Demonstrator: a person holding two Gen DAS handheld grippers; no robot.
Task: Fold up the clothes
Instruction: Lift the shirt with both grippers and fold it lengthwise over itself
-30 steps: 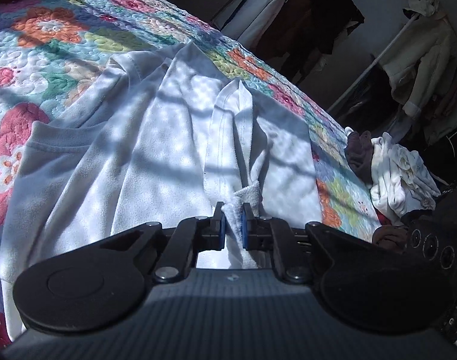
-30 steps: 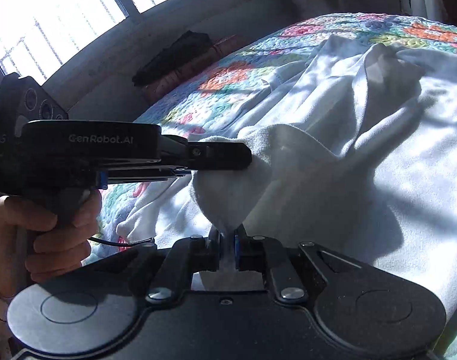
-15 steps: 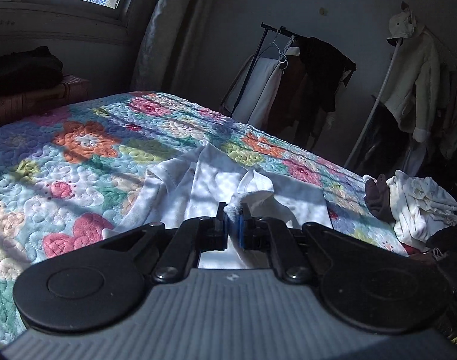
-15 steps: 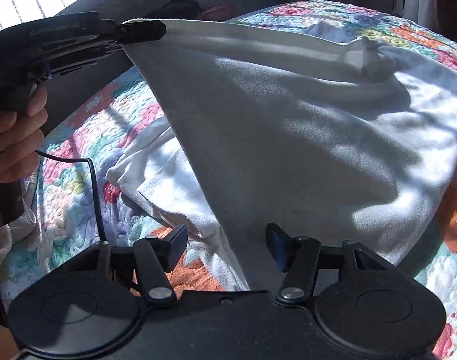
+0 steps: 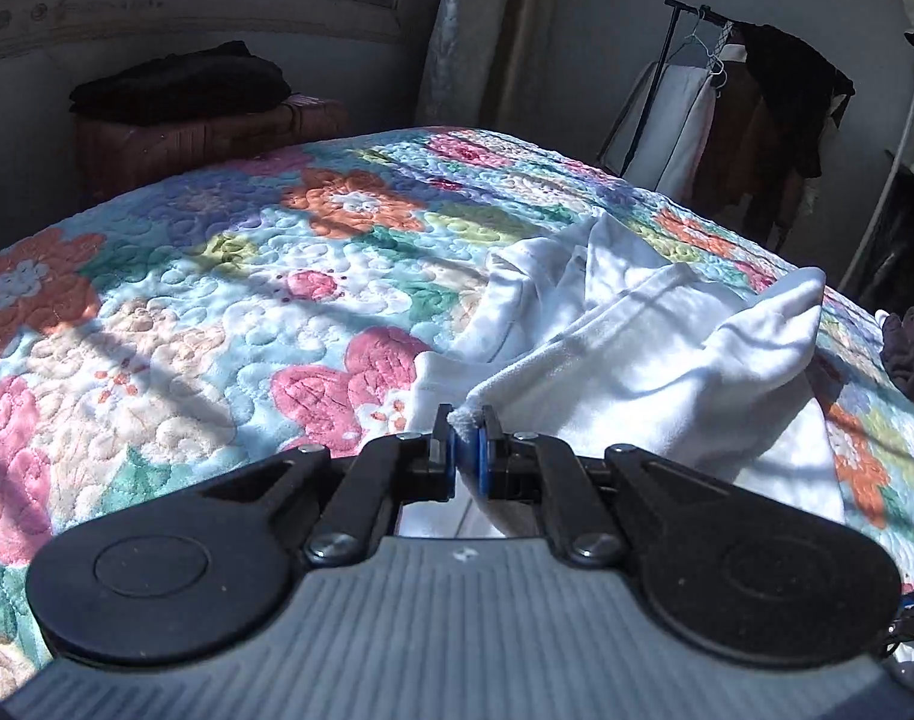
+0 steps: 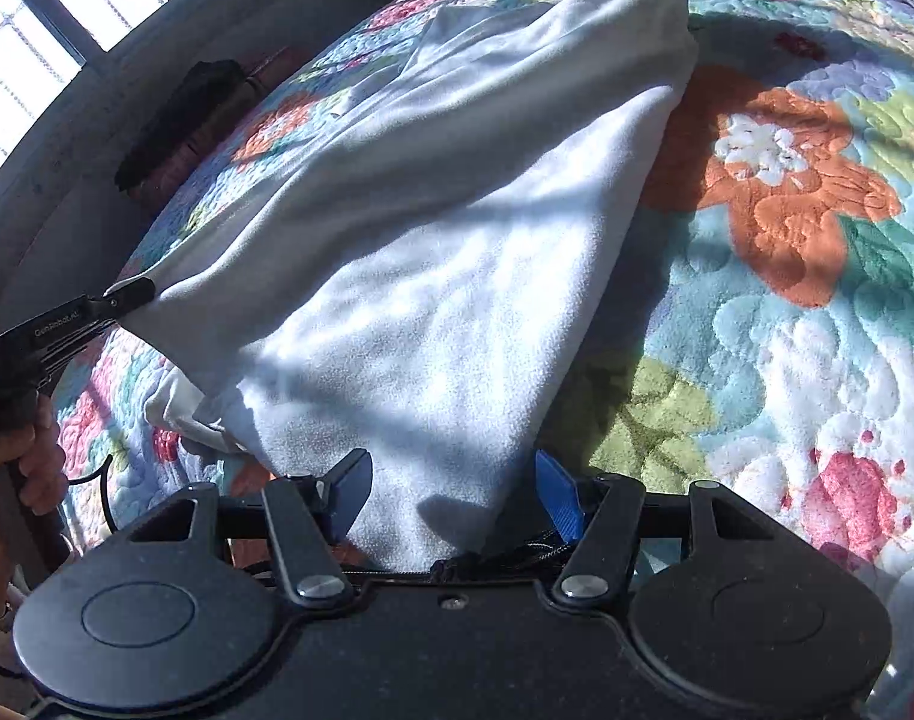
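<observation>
A white garment lies bunched on the floral quilt of a bed. My left gripper is shut on a corner of the garment and holds it up off the quilt; it also shows at the left of the right wrist view, pulling the cloth taut. My right gripper is open, its blue pads spread either side of the garment's hanging lower edge, which drapes between the jaws without being clamped.
A dark bundle sits on a low brown chest under the window. A clothes rack with hanging garments stands at the back right. A pile of clothes lies at the bed's right edge.
My right gripper opened and let go of the garment. My left gripper lifted its corner up and away to the left, stretching the cloth out over the quilt.
</observation>
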